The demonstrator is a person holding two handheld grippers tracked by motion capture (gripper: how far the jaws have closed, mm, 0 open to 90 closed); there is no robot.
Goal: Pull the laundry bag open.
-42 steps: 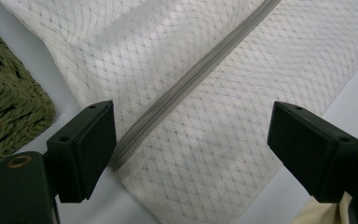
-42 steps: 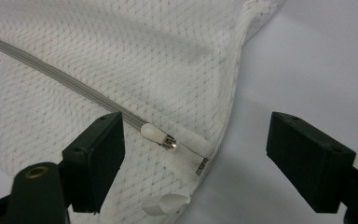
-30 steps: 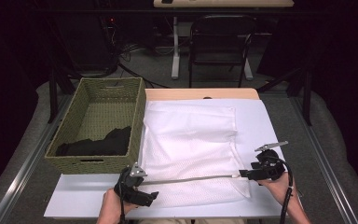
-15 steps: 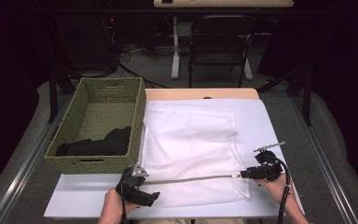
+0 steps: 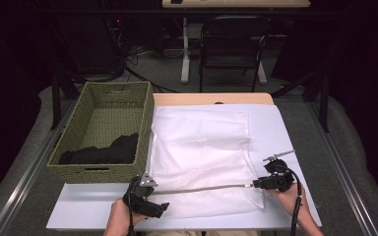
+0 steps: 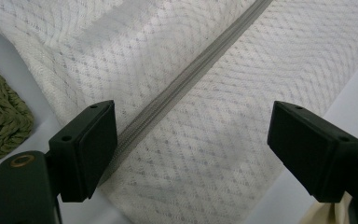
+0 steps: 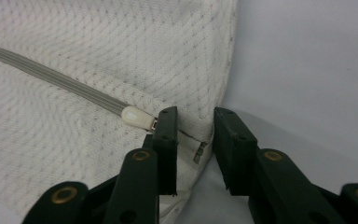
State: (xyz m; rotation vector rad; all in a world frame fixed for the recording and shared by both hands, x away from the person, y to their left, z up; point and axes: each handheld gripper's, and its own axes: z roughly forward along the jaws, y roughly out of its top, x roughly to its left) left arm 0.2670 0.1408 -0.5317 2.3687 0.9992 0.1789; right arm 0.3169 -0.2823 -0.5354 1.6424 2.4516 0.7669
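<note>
A white mesh bag (image 5: pixel 202 162) lies flat on the table (image 5: pixel 295 132), just right of a green woven basket (image 5: pixel 103 132) that holds a black cloth (image 5: pixel 103 151). A grey zipper (image 5: pixel 202 188) runs across the bag's near end, from the left gripper (image 5: pixel 145 199) to the right gripper (image 5: pixel 268 182).

In the left gripper view the jaws stand wide apart over the mesh. The zipper (image 6: pixel 186 84) passes slantwise between them, close to the left jaw, and neither pad presses on it: this gripper is released. A corner of the basket (image 6: pixel 2 121) shows at that view's left edge.

In the right gripper view the jaws have just been closing at the bag's corner (image 7: pixel 200 140), where the zipper (image 7: pixel 51 74) ends. The white slider cap (image 7: pixel 135 116) lies just beside the left jaw's tip. A small metal pull (image 7: pixel 199 153) hangs in the gap between the jaws. A clear gap remains there, and whether the left pad already touches the fabric cannot be told; nothing is gripped.

No brand, label or writing can be read on the bag, the basket or the grippers. Beyond the table stands a black chair (image 5: pixel 231 49).
</note>
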